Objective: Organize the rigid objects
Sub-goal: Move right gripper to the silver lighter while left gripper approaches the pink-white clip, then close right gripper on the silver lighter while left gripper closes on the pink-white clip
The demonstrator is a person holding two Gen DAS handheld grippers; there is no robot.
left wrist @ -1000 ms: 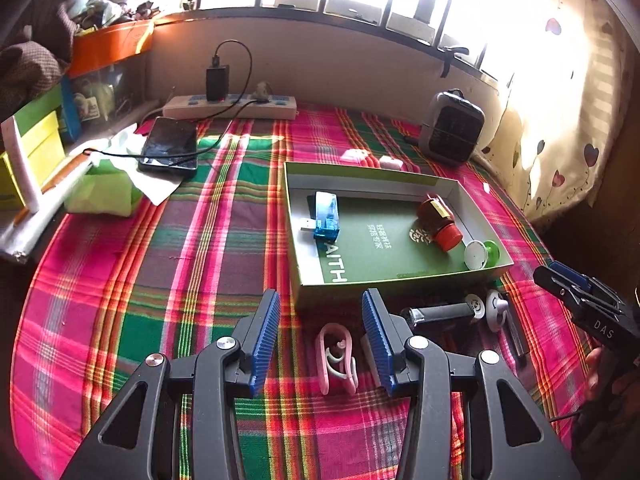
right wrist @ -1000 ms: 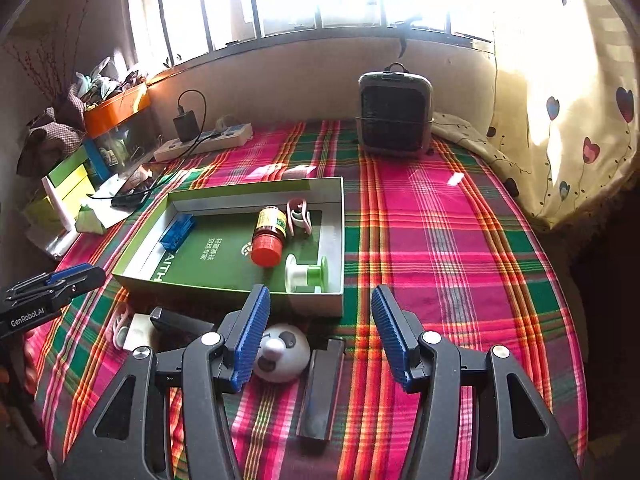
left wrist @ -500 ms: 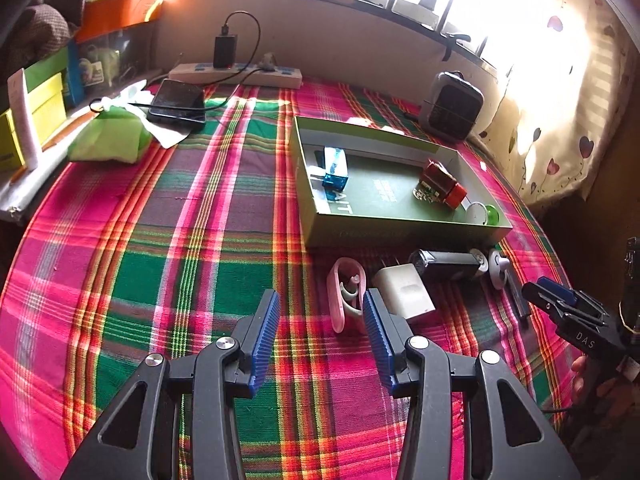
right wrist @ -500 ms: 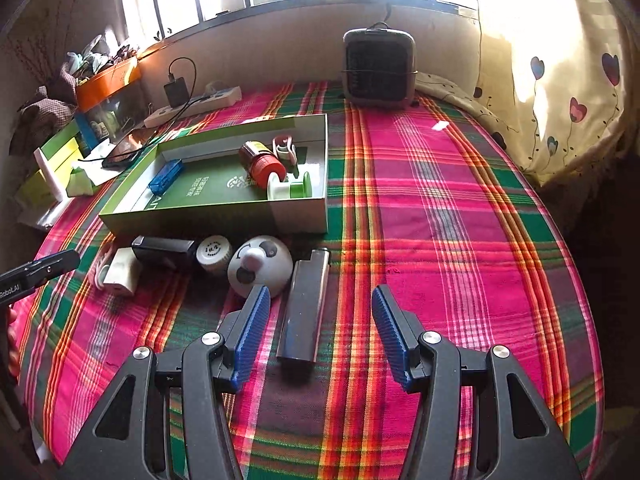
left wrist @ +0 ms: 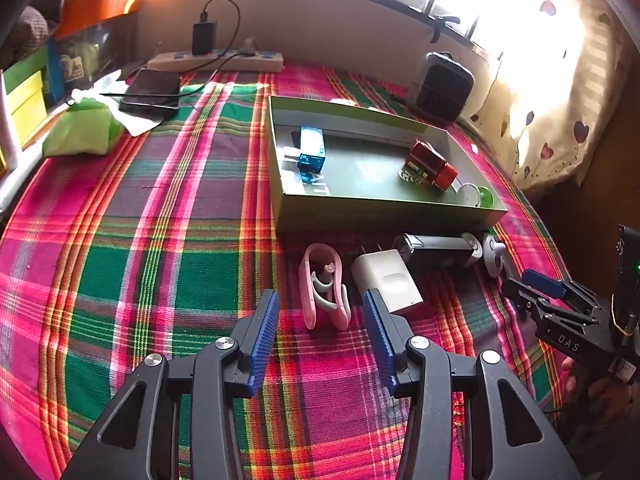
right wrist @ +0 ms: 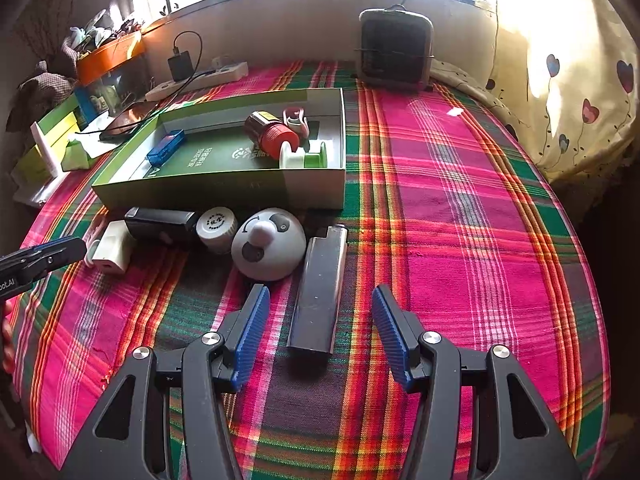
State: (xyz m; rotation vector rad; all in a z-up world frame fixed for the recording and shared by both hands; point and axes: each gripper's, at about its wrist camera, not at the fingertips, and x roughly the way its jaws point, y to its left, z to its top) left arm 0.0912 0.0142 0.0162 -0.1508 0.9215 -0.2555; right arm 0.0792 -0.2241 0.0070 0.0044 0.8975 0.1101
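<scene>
The left gripper is hanging open before a pink clip, a white charger just beside it. The right gripper is gaping over a dark lighter; a panda dome and the green box are sitting beyond on the plaid worktop.

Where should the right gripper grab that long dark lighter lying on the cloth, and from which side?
Grip the lighter across its narrow width, around mid-body, coming down from above and from its near end. It lies flat, pointing away, roughly in line with the right gripper, whose open jaws already straddle its near end.
</scene>
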